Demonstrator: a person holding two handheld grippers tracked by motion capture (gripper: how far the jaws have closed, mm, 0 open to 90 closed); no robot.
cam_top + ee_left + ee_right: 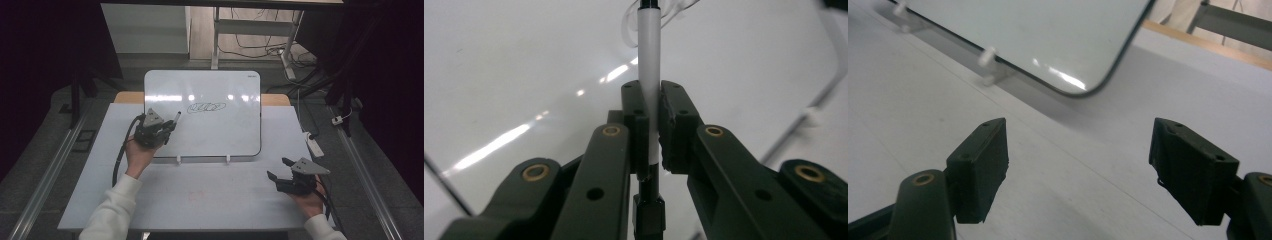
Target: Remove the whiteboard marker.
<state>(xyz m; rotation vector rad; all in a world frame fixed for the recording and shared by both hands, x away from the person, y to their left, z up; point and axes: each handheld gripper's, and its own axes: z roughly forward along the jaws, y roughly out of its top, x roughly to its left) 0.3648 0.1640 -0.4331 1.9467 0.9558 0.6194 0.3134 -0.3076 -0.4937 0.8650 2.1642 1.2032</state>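
A whiteboard lies on the white table top, with a black looped scribble near its upper middle. My left gripper hovers over the board's left part, shut on a white-barrelled marker. In the left gripper view the marker stands pinched between the pads of the left gripper, its tip pointing toward the scribble. My right gripper rests near the table's right front, open, with nothing between its jaws. In the right gripper view the right gripper faces the whiteboard's rounded corner.
Two small white feet hold the board's near edge. The table top reaches out in front of the board. A white power strip lies on the floor to the right, and cables and a table frame stand behind.
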